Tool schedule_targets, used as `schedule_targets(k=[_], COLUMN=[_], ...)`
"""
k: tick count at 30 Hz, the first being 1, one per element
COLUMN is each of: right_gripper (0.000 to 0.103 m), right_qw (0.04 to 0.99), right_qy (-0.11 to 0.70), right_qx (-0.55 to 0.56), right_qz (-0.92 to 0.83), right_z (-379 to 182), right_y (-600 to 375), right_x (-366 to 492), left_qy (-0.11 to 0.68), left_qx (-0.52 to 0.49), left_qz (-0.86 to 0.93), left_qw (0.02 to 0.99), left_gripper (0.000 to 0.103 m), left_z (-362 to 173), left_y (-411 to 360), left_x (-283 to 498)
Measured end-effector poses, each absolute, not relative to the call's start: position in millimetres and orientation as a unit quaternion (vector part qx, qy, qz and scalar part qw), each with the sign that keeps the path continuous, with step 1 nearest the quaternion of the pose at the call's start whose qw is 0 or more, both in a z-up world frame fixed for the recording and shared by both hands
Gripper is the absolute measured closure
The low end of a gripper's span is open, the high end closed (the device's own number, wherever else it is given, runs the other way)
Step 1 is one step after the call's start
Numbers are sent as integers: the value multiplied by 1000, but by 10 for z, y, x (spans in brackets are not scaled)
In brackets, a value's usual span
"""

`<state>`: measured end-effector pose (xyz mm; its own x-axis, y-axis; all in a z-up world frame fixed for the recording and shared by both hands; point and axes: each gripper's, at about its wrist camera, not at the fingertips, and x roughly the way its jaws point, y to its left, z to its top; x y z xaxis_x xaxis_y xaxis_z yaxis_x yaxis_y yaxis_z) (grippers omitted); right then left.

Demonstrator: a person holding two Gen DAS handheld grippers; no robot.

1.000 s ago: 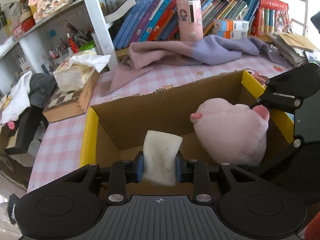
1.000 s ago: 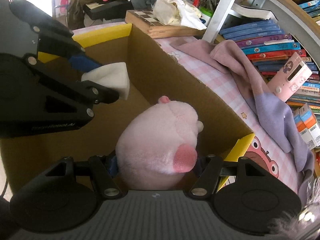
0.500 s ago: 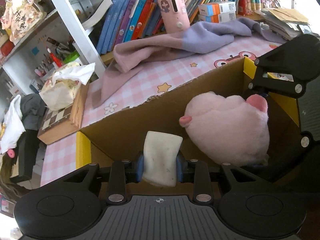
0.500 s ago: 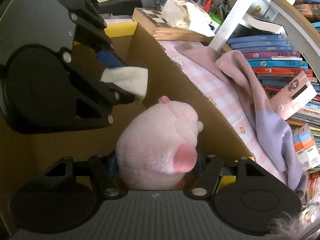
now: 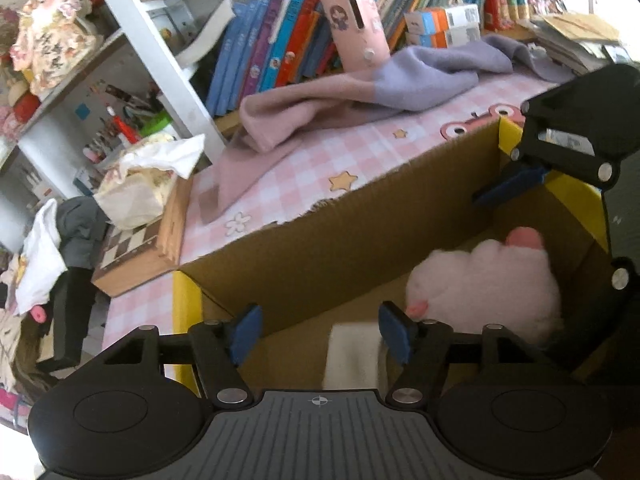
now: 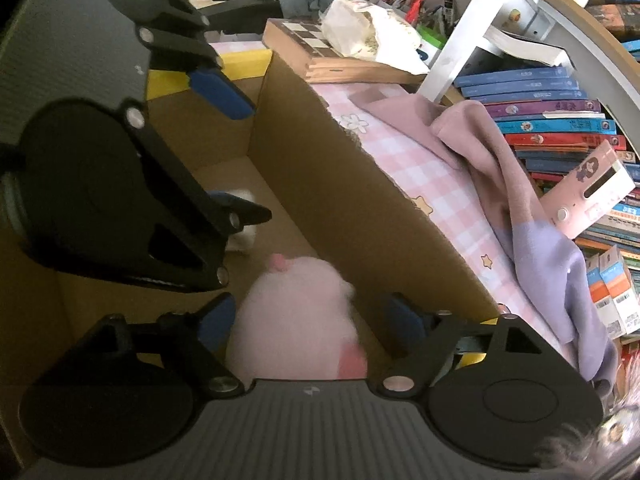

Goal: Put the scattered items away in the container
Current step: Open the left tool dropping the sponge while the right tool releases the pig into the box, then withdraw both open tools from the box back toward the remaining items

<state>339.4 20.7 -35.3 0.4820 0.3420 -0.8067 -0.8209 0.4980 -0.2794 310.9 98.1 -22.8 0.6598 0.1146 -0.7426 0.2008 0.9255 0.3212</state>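
An open cardboard box (image 5: 340, 240) with yellow flap edges lies under both grippers. My left gripper (image 5: 320, 336) hangs over its left part, jaws opening; the white cloth pad (image 5: 352, 356) is free of the blue pads and blurred, low in the box. My right gripper (image 6: 312, 320) is over the right part, jaws opening too. The pink plush toy (image 6: 296, 312) sits blurred between its fingers with gaps on both sides. In the right wrist view my left gripper (image 6: 228, 146) stands above the white pad (image 6: 244, 236). The plush (image 5: 484, 292) rests against the box's right end.
A pink and lilac cloth (image 5: 360, 100) lies on the pink checked tablecloth (image 5: 304, 184) behind the box. A wooden chessboard case (image 5: 136, 252) with a tissue bag stands at the left. Books (image 5: 280, 44) and a pink gadget (image 5: 356, 28) fill the shelf behind.
Both grippers have opened. The white pad has slipped out of the left jaws down into the box. The plush has dropped lower from the right jaws.
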Motion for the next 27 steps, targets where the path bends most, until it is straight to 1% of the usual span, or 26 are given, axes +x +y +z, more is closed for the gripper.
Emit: schedule_targets(k=[6, 17, 20, 27], right_gripper=[18, 18, 18, 18], right_qw=[810, 848, 861, 887], right_qy=[324, 278, 260, 231], right_qx=[-334, -279, -253, -214], right_qz=[358, 355, 357, 337], right_z=[-280, 80, 226, 419], right_y=[145, -129, -232, -406], right_x=[3290, 2983, 2863, 2588], left_qy=[391, 333, 314, 296], left_qx=[181, 146, 129, 72], left_qz=[-10, 21, 33, 70], left_qw=[902, 931, 940, 950], left_gripper=[37, 37, 32, 32], left_z=[-85, 283, 399, 547], left_y=[955, 893, 894, 970], left_x=[2931, 2482, 2301, 1940])
